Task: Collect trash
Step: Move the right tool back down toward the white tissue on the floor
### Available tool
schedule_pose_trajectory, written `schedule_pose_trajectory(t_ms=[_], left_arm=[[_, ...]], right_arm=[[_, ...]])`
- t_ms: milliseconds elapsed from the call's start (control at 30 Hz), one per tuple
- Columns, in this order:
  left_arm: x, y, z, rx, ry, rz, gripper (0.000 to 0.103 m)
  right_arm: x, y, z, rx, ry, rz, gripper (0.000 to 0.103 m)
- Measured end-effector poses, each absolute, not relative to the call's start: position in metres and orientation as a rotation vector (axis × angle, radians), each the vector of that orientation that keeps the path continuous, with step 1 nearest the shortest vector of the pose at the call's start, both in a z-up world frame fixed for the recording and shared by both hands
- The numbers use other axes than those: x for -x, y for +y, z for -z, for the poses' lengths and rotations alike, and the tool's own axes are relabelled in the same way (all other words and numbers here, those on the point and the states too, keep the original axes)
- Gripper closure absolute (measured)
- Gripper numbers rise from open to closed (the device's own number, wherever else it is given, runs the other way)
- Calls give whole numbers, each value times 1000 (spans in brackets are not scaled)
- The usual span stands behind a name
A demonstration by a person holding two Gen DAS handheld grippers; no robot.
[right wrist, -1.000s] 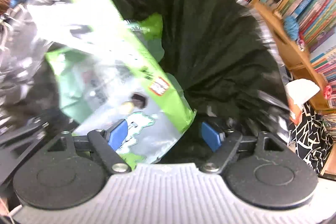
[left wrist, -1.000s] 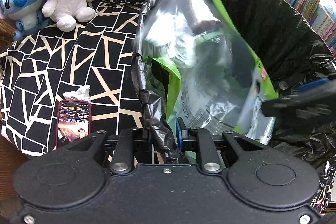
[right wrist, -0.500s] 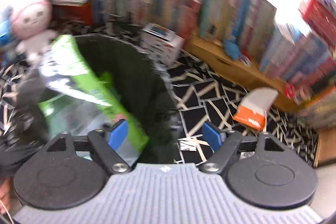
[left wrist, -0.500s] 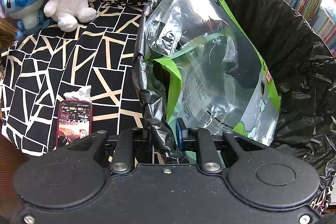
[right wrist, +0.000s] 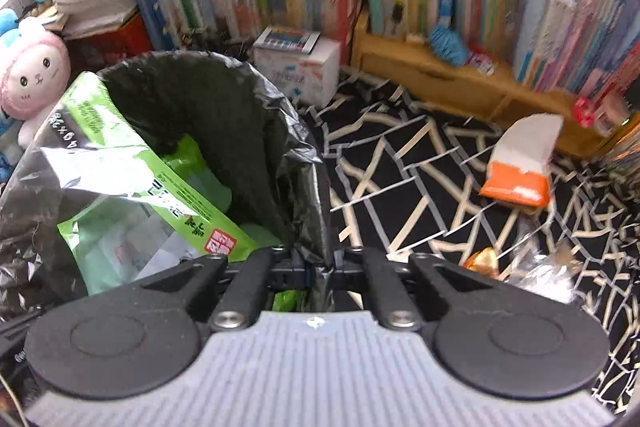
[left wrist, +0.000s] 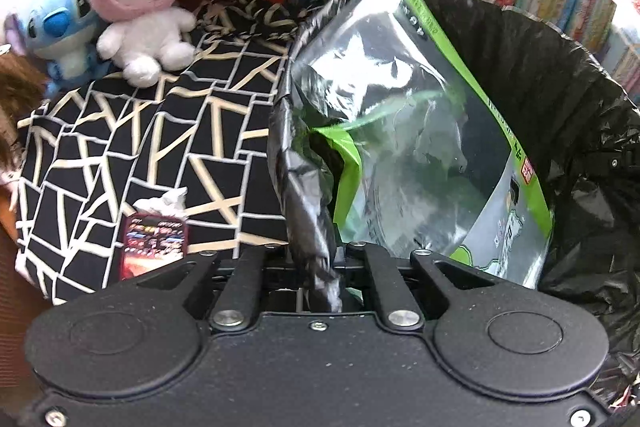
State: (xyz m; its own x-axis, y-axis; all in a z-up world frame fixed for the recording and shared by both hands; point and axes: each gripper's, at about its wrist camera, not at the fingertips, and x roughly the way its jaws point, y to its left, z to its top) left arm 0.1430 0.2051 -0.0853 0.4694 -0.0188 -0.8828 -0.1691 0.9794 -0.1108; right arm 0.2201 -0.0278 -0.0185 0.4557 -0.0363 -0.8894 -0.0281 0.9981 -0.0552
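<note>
Both grippers, left gripper and right gripper, were clamped tight on the black trash bag's rim, one green-and-clear wrapper sat inside it, and one orange-and-white carton lay out on the patterned cloth.

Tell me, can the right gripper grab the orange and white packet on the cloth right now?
Probably not yet. The right gripper is shut on the rim of the black trash bag, so it must let go first. The orange and white packet lies in the open on the cloth, nothing covering it.
</note>
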Motion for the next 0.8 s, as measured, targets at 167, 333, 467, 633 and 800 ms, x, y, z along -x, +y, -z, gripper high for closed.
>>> schedule_pose_trajectory(t_ms=[167,333,467,633,800], left_arm=[[-156,176,83,163,1061,-52,95],[-161,155,85,81,1007,-50,95],[-156,145,87,41,1009,-37,93],[-149,145,91,86,1041,-33,86],[-141,147,93,142,1063,-114,62]], right_arm=[[-216,-52,8,43,1042,56,94],[-204,-82,20,5,1001,64,93],[-195,-105,28,-82,993,54,90],[-185,-119,22,-131,940,14,59],[-172,-129,10,-122,892,-63,38]])
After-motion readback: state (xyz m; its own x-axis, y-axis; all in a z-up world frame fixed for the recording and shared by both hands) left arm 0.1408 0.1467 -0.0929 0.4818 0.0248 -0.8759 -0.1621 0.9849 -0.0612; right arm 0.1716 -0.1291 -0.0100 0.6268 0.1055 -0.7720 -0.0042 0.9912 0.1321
